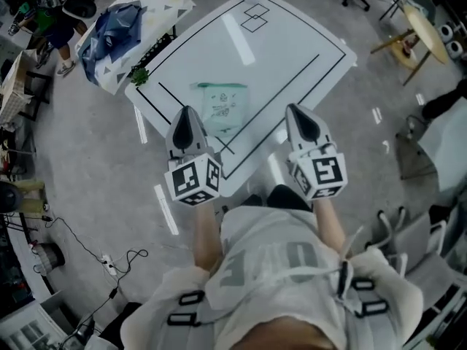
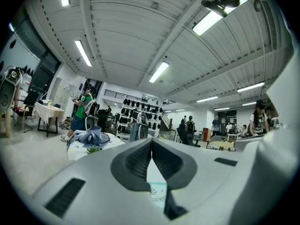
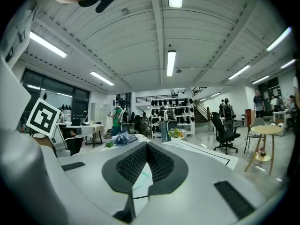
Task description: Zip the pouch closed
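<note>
Left of your white table point(image 1: 292, 49), a blue cloth point(image 1: 111, 31) lay heaped on a patterned tabletop point(image 1: 169, 6) (small green plant point(image 1: 139, 75) at its corner); a round wooden table point(image 1: 427, 31) stood far right.

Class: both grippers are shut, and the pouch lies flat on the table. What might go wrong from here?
1. The left gripper and right gripper are shut and empty; arriving so, they may shove the pouch instead of gripping it.
2. The pouch lies loose on the smooth table; a one-sided pull may drag it.
3. Its zip pull is too small to see; a pinch may miss.
</note>
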